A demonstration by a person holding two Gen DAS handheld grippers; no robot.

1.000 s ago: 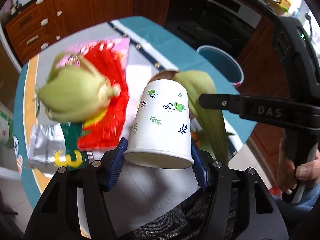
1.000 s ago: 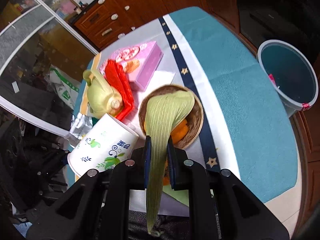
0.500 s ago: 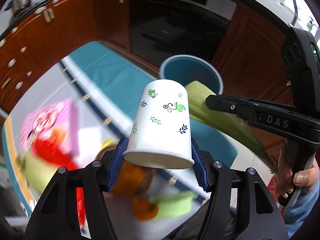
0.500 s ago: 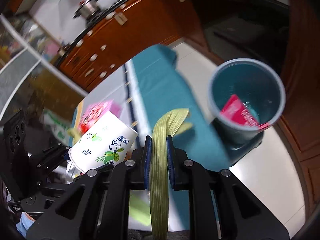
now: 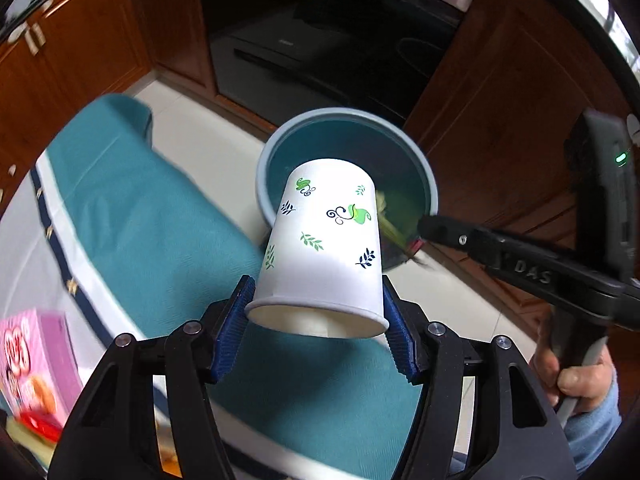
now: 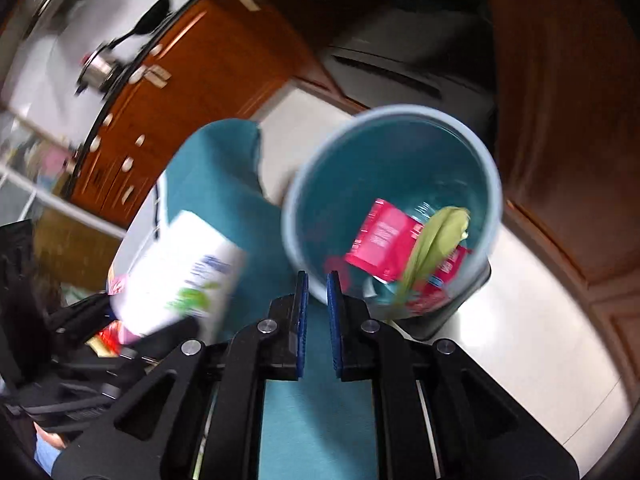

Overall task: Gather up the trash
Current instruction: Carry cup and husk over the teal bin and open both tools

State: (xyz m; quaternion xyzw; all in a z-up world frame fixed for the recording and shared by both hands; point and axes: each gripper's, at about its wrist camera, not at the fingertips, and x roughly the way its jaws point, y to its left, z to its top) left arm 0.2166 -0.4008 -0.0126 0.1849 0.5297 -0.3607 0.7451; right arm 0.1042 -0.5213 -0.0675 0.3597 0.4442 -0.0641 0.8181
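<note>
Left hand-held gripper (image 5: 318, 334): its blue pads are pinching a white paper cup (image 5: 324, 246) by the rim end, mouth toward the camera, base pointing away and down toward the bin (image 5: 264, 184). The cup, printed with green and dark-blue leaf motifs, overlaps the near side of the bin's rim in the left wrist view; whether it hangs directly above the opening cannot be told. Right hand-held gripper (image 6: 316, 320): jaws closing, with a narrow gap between the blue pads and nothing between them. It sits just short of the bin's near rim in its own view — in the left wrist view its black finger reaches in from the right, beside the bin, with a person's hand (image 5: 568, 372) on the grip. Inside the bin lies a green corn husk (image 6: 436, 240), blurred, resting over red-pink wrappers (image 6: 384, 240) at the bottom. The bin is blue-grey outside and teal inside, standing on a pale tiled floor (image 6: 540, 340), just beside the edge of the desk (image 5: 140, 220). The desk carries a teal cloth with a white band and a dark-blue border. Well away from the bin, at the desk's far left in the left wrist view, stands a pink box (image 5: 36, 356) with a red item just beside it — too blurred to identify. Brown wooden cabinets (image 5: 80, 60) stand behind the bin.
</note>
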